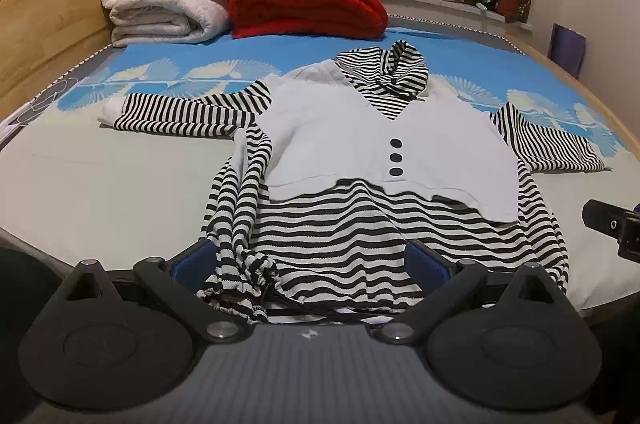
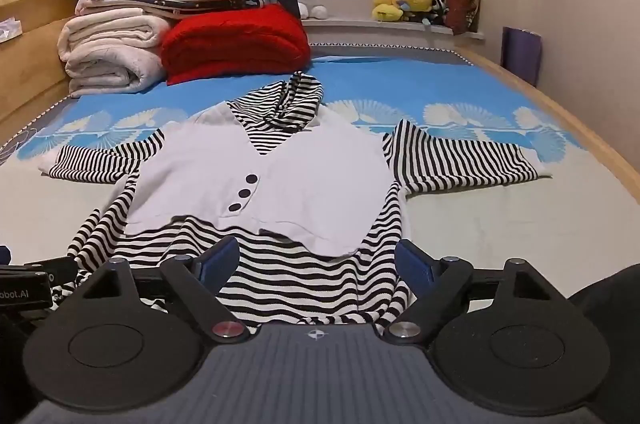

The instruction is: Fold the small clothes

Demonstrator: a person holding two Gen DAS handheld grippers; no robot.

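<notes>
Lying flat on the bed (image 1: 80, 183), the small striped garment (image 1: 340, 224) is spread face up, with the hood (image 1: 396, 71) at the far end and the hem at the near edge. A white vest panel (image 1: 380, 151) with three dark buttons (image 1: 396, 157) covers the chest. The left sleeve (image 1: 180, 113) lies stretched out to the left; the right sleeve (image 2: 460, 159) lies out to the right.

Both claws are low at the near edge of the bed. The left claw (image 1: 312, 260) has its fingers apart, and the bunched left part of the hem lies between them; nothing is clamped. The right claw (image 2: 316, 264) also stands apart, over the right part of the hem, and it holds nothing.

I judge that folding has not begun, because both sleeves are open and the body is at full length. To do the first step well, each claw should close on only one layer group at a hem corner, not on the sheet under it. The left side is wrinkled near the hem, so it seems better to smooth it first, otherwise the fold will be uneven. Lifting both corners together and at equal height should keep the edge straight.

Far on the bed, folded blankets (image 1: 168, 3) and a red blanket (image 1: 304, 7) stand well apart from the garment.
</notes>
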